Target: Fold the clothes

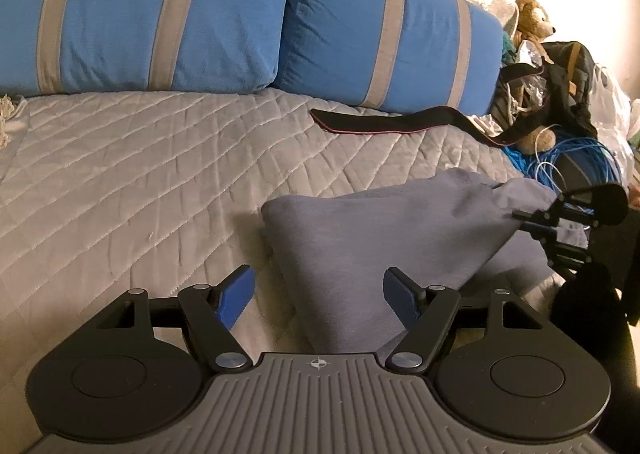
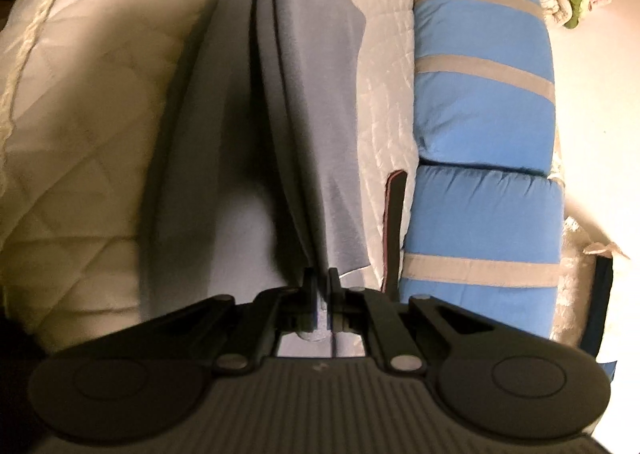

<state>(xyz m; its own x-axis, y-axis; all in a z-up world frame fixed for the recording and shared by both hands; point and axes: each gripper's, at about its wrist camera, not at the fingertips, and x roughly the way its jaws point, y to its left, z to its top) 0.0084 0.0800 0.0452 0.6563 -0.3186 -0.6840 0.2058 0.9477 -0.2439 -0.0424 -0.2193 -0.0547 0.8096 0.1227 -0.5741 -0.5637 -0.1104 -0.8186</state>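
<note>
On the quilted pale-grey bedspread (image 1: 132,174) of the bed lies the grey-blue soft cloth garment (image 1: 360,254), spread toward the near right part of the cover in the left wrist view. Its near edge runs between the two blue pads of the left hand-held gripper (image 1: 319,296), whose jaws stand wide apart; the pads sit to either side of the cloth and do not press on it, so this gripper has hold of nothing. At the right of that same view the right hand-held gripper (image 1: 520,216) has one corner of the garment pinched, and the cloth rises from the bed to that corner in a taut slope.

From the right wrist view, the right hand-held gripper (image 2: 321,278) has its jaws drawn tight together on the garment (image 2: 304,94), which stretches away from the fingertips in long straight pleats toward the far end of the bedspread (image 2: 80,94). The picture is somewhat blurred.

Along the far edge of the bed in the left wrist view rest two blue cushions with grey stripes (image 1: 160,14), side by side and touching. Just before the right cushion lies a long black strap with a red edge (image 1: 384,122), which runs to the right off the bed. Beyond it at the far right sit a brown teddy bear (image 1: 532,18), a dark bag (image 1: 568,66) and a coil of blue cable (image 1: 576,158).
</note>
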